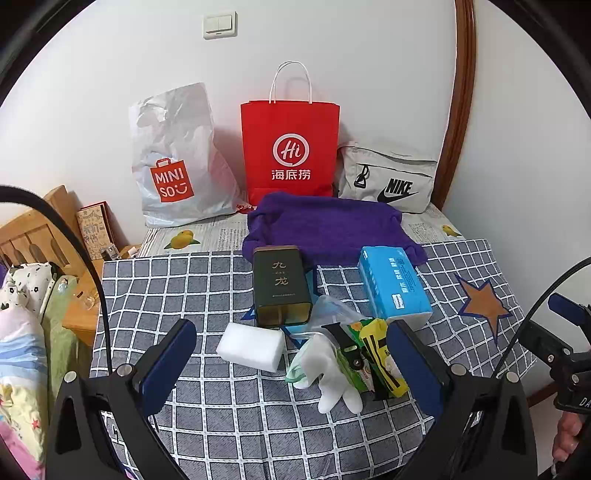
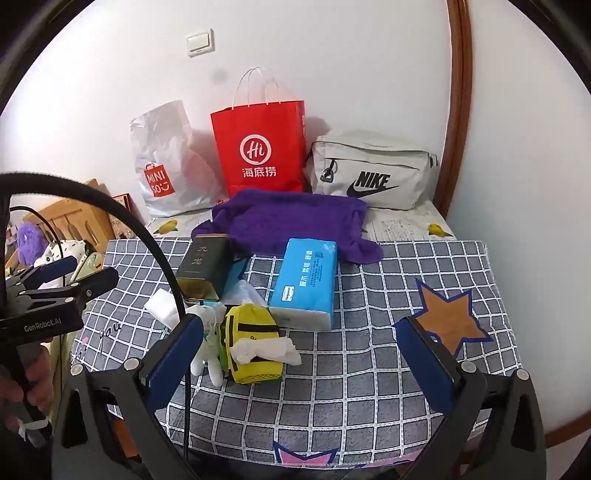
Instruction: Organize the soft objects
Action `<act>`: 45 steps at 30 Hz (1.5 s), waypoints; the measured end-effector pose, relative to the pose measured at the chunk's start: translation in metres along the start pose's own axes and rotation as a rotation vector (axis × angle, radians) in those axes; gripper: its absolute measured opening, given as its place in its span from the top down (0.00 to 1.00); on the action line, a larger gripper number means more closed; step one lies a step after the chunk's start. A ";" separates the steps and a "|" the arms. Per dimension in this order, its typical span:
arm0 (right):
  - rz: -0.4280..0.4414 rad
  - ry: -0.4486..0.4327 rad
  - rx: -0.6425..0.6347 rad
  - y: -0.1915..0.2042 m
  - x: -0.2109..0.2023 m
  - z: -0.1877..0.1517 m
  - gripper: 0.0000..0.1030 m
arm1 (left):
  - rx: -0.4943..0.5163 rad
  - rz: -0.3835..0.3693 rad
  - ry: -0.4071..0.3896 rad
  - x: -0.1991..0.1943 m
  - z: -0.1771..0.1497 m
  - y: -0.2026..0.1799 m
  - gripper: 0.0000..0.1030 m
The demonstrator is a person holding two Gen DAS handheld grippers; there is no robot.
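Hovering above the near edge of the table [image 1: 147, 280], the left hand-held gripper [image 1: 291, 354] is seen with its blue-padded jaws spread wide and nothing grasped between them; the right hand-held gripper [image 2: 299, 354] is likewise held released, its jaws wide apart and empty, above the grey checked cloth [image 2: 369, 369] that covers the table. The soft things are gathered near the middle of the cloth: a white sponge block [image 1: 251, 346] is laid just in front of a dark green tin [image 1: 281, 286]; a white glove [image 1: 332, 373] is spread beside a yellow tissue pouch [image 2: 253, 343], from whose slot a crumpled white tissue [image 2: 267, 350] is pulled out; a blue tissue pack [image 1: 394, 282] is laid to the right of the tin, with a clear plastic bag [image 1: 332, 314] crumpled between them; a purple towel [image 1: 328, 229] is spread behind them, its near edge touched by the tin and the tissue pack. Against the white wall [image 1: 369, 55] three bags are stood in a row: a white Miniso plastic bag [image 1: 173, 158] on the left, a red paper bag [image 1: 290, 151] with white handles in the middle, and a grey Nike bag [image 1: 388, 181] on the right. An orange star patch [image 2: 448, 317] is seen on the cloth to the right, well apart from the pile. A light switch [image 1: 219, 25] is fixed on the wall above the bags.
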State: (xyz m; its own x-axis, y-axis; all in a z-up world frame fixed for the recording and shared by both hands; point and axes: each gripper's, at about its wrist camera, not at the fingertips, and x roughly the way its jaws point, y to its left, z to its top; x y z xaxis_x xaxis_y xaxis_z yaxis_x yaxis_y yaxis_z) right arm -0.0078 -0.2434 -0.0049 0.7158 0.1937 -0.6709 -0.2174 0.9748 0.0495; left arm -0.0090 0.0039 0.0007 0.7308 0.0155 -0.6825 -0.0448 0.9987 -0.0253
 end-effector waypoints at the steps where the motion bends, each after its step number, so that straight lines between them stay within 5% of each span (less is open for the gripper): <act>1: 0.002 0.001 0.001 0.000 0.000 0.000 0.00 | 0.001 -0.002 0.000 0.000 0.000 0.000 0.00; 45: 0.066 -0.004 -0.030 0.021 -0.005 -0.002 0.00 | 0.005 0.009 0.008 0.002 -0.004 0.003 0.00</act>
State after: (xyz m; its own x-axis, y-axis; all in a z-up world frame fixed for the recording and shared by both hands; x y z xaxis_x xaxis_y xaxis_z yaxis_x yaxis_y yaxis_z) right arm -0.0173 -0.2238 -0.0018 0.7018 0.2581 -0.6639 -0.2838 0.9562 0.0717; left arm -0.0104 0.0070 -0.0030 0.7249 0.0236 -0.6884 -0.0474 0.9988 -0.0156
